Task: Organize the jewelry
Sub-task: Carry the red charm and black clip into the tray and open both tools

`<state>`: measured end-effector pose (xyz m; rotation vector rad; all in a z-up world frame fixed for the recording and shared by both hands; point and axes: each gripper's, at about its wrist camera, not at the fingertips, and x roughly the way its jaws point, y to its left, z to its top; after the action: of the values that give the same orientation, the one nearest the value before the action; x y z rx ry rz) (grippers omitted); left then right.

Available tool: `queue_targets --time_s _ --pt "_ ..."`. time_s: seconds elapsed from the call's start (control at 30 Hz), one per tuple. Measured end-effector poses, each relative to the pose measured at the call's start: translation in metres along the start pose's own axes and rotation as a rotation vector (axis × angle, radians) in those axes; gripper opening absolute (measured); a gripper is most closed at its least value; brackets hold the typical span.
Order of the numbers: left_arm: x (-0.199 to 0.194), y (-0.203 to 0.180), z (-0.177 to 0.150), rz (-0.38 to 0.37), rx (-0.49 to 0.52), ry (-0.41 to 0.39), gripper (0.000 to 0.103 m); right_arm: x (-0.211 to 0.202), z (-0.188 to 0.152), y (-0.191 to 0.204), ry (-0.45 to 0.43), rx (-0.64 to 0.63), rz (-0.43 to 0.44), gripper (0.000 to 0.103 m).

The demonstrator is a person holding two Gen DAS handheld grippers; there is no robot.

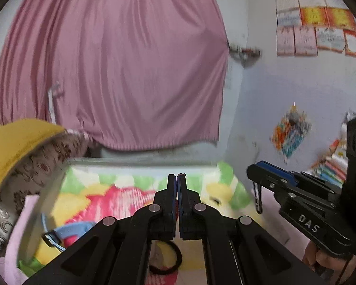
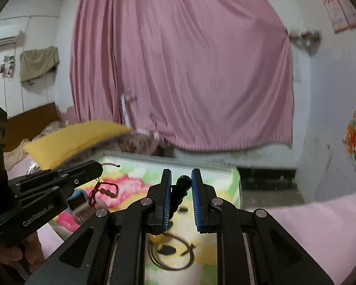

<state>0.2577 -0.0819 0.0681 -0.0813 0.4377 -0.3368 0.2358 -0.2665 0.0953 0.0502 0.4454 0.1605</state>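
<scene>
My left gripper is shut, and a bit of red thread shows at its tips. In the right wrist view the same gripper reaches in from the left with a red cord bracelet dangling from its tips. My right gripper is shut on a black beaded strand that runs down between its blue pads. From the left wrist view, the right gripper is at the right with the black strand hanging below it. Both grippers hover over the flowered table.
A black hair tie and a blue strap lie on the table near the left gripper. A brown loop lies under the right gripper, with a small clip further left. A yellow pillow and a pink curtain stand behind.
</scene>
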Motion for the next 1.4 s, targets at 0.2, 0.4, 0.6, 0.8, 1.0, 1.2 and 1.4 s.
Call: queue_targets --time_s 0.2,0.4,0.6,0.8,1.0,1.2,1.4 --pt "0.022 -0.005 -0.01 -0.052 0.027 0.167 0.002 0.033 -0.019 -0.018 0.189 0.058 0.027 0.015" --pt "0.036 -0.009 -0.019 -0.064 0.044 0.267 0.002 0.052 -0.033 -0.023 0.28 0.073 0.06 0.015" --pt "0.045 -0.007 -0.025 -0.067 0.033 0.321 0.002 0.048 -0.036 -0.018 0.295 0.087 0.055 0.015" --pt "0.043 0.0 -0.023 -0.063 -0.008 0.315 0.003 0.048 -0.037 -0.016 0.3 0.091 0.054 0.016" --pt "0.043 0.003 -0.023 -0.053 -0.017 0.313 0.006 0.043 -0.034 -0.017 0.288 0.09 0.054 0.019" --pt "0.022 0.003 -0.015 -0.026 -0.032 0.249 0.019 0.012 -0.024 -0.016 0.205 0.094 0.042 0.037" --pt "-0.017 0.002 -0.01 -0.008 -0.043 0.136 0.052 -0.031 -0.017 -0.011 0.092 0.065 0.004 0.056"
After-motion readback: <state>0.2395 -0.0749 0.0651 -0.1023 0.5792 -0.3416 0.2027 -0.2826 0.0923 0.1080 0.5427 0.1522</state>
